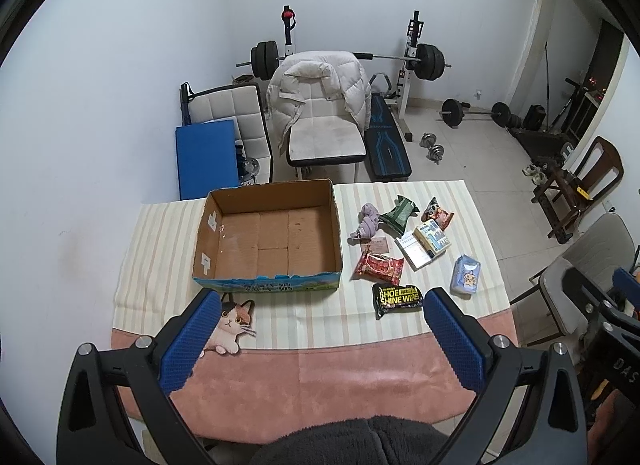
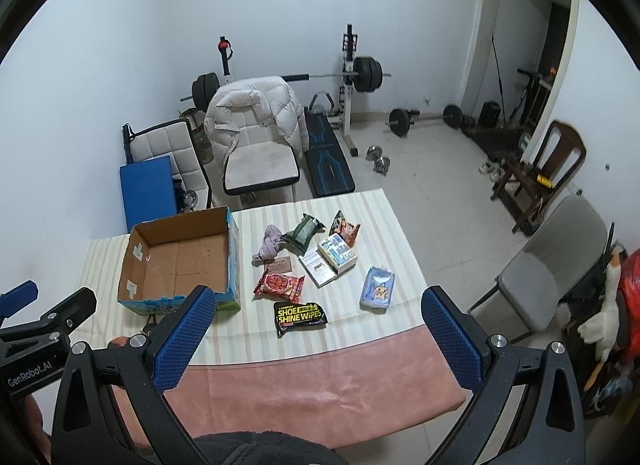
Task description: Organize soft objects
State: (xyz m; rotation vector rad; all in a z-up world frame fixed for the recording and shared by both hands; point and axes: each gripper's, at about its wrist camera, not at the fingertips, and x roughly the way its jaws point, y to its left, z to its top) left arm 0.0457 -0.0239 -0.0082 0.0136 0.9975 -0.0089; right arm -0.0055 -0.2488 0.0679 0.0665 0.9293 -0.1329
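Note:
An empty cardboard box (image 1: pixel 276 241) (image 2: pixel 180 261) stands on the table's left half. To its right lie a crumpled purple cloth (image 1: pixel 367 223) (image 2: pixel 269 247), a green packet (image 1: pixel 398 212) (image 2: pixel 303 231), a red packet (image 1: pixel 380 266) (image 2: pixel 280 284), a black shoe-wipes pack (image 1: pixel 398 298) (image 2: pixel 300 315), a light blue tissue pack (image 1: pixel 466 275) (image 2: pixel 377 288), a book (image 1: pixel 424 243) (image 2: pixel 332 257) and a snack bag (image 1: pixel 438 215) (image 2: pixel 346 227). My left gripper (image 1: pixel 320 305) and right gripper (image 2: pixel 320 303) are both open and empty, held above the near table edge.
The table has a striped cloth with a pink border (image 1: pixel 328 369) and a cat picture (image 1: pixel 232 323). Behind the table stand a chair with a white jacket (image 1: pixel 320 105), a weight bench and barbells. Chairs (image 2: pixel 552 265) stand to the right.

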